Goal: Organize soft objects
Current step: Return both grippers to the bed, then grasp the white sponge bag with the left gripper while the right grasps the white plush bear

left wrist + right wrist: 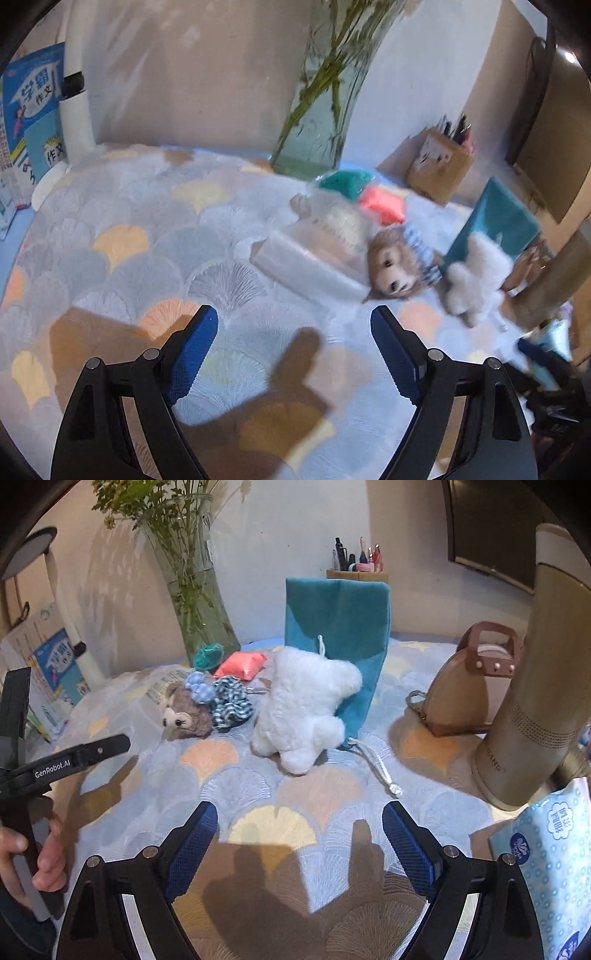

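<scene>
left gripper [293,328] fingers spread, right gripper [299,821] fingers spread, both empty

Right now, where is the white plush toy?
In the right wrist view, the white plush toy lies at the centre of the table, against the teal pouch, right of the brown plush doll.

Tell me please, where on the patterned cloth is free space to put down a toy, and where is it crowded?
Free: the near cloth ahead of the right tongs, before the white plush; also the wide stretch between the lamp base and the clear packet. Crowded: the bear doll, white plush, teal pouch and pink packet lie close together.
</scene>
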### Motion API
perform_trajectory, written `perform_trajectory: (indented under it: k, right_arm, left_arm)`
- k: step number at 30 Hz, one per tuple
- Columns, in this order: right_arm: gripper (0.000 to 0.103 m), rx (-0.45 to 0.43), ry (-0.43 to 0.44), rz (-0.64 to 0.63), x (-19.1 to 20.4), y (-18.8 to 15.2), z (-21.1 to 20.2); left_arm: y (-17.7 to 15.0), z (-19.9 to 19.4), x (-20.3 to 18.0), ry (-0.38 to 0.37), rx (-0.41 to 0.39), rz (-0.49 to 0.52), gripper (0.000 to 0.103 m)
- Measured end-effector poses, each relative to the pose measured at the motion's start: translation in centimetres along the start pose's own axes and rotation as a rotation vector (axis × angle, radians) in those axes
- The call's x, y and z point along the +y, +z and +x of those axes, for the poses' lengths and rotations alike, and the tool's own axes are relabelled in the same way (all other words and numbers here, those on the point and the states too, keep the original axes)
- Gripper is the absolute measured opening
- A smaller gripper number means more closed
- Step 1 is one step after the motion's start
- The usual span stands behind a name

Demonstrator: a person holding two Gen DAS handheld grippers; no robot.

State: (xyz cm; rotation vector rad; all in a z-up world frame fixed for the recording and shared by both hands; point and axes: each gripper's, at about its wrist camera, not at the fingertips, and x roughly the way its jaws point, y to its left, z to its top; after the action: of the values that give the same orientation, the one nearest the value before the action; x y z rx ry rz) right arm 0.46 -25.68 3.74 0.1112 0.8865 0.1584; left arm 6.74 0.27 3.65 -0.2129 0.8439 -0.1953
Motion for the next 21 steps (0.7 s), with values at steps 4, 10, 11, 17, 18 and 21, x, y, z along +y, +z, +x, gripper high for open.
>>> perform_trajectory:
  k: [4, 10, 11, 17, 18, 21]
  right_arm:
    - [0.090, 0.071, 0.038, -0.002, 0.6, 2.8, -0.9]
    - [0.090, -0.016, -0.084, 0.065, 0.8, 7.0, 1.0]
    - [0.090, -0.023, -0.111, 0.071, 0.8, 7.0, 1.6]
    - [0.079, -0.040, -0.177, 0.123, -0.1, 6.2, 5.0]
    - [0.077, -0.042, -0.188, 0.126, -0.3, 6.0, 5.3]
    - [0.068, -0.048, -0.177, 0.142, -0.7, 5.9, 5.4]
  left_arm:
    - [2.9, -1.0, -1.3, -0.017, -0.016, 0.056, 0.083]
    - [6.2, 3.7, -2.7, 0.026, 0.012, 0.190, 0.083]
    - [6.4, 4.7, -2.6, 0.022, 0.031, 0.207, 0.083]
    - [6.2, 7.7, -2.3, -0.017, 0.075, 0.225, 0.081]
    - [6.3, 7.7, -2.4, -0.023, 0.077, 0.225, 0.081]
    - [6.1, 8.3, -2.6, -0.050, 0.097, 0.226, 0.081]
